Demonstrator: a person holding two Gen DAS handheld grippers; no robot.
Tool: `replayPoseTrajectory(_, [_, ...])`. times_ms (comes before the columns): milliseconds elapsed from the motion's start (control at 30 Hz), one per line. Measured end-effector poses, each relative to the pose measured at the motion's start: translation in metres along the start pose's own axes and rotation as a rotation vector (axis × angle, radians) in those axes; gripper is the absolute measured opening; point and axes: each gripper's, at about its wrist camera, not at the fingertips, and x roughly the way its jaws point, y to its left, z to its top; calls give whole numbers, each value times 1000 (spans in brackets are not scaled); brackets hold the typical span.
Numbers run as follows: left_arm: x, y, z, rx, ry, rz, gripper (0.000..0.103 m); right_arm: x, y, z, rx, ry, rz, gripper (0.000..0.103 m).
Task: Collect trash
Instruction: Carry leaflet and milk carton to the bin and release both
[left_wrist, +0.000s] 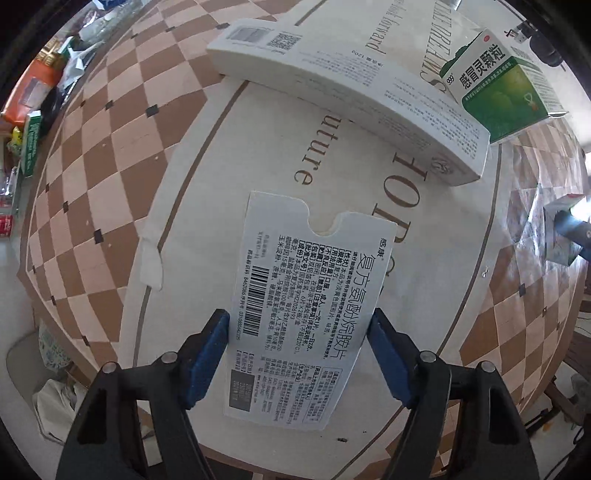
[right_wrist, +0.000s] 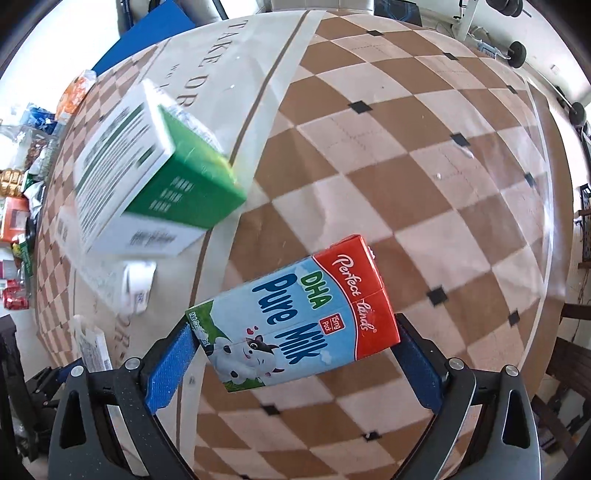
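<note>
A flattened white medicine box (left_wrist: 295, 314) with black print and a barcode lies on the cream centre of the tablecloth. My left gripper (left_wrist: 298, 321) points straight down over it, and its blue pads (left_wrist: 210, 354) touch both long edges of the box. In the right wrist view, a blue and red "Pure Milk" carton (right_wrist: 295, 317) hangs crosswise above the table. My right gripper (right_wrist: 291, 328) is shut on it, with one pad on each end.
A long white box (left_wrist: 343, 92) and a green medicine box (left_wrist: 506, 85) lie just beyond the flat box. Assorted packets (left_wrist: 33, 96) crowd the table's left edge. The checkered tablecloth (right_wrist: 406, 166) spreads to the right, with a wooden chair (right_wrist: 569, 350) past the edge.
</note>
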Motion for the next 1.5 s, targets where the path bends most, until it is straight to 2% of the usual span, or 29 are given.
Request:
replayPoseTrajectory(133, [-29,-12,-36,2,-91,36,73,-17,15,-36,-28,-8,12,101])
replayPoseTrajectory(267, [-60,-11,-85,4,-177,35,73,-33,36,-77,-54,-23,30,100])
replayPoseTrajectory(367, [-79,-7,-118,15,-222,17,73,-53,64,-129,-78,-50,42,100])
replayPoseTrajectory(400, [-84,-3,-113,18,-232,11,73,-59,70,-145,-81,-60,48,100])
replayPoseTrajectory(467, [-91,6,-138,18,-252,0,73,-72,80,-179,-87,-74,64,100])
replayPoseTrajectory(633, [-86,35,-192,-15,-253,-46,73,-91,98,-272,-102,-90,83,100])
replayPoseTrajectory(800, [-64,50,-254,-39,-185,-85,73,-85,103,-360,-96,-40,82,100])
replayPoseTrajectory(967, [-6,63,-289,-89,-75,-123,73,-39,105,-435,-126,73,79,100])
replayPoseTrajectory(1133, [77,76,-287,-152,16,-154,73,42,105,-481,-161,170,69,100])
replayPoseTrajectory(1267, [160,81,-264,-184,83,-211,73,124,100,-493,-182,190,29,100])
replayPoseTrajectory(1367, [215,85,-243,-200,111,-240,73,195,92,-490,-180,210,13,100])
replayPoseTrajectory(1500, [277,82,-222,-192,134,-232,73,285,89,-474,-222,228,-13,100])
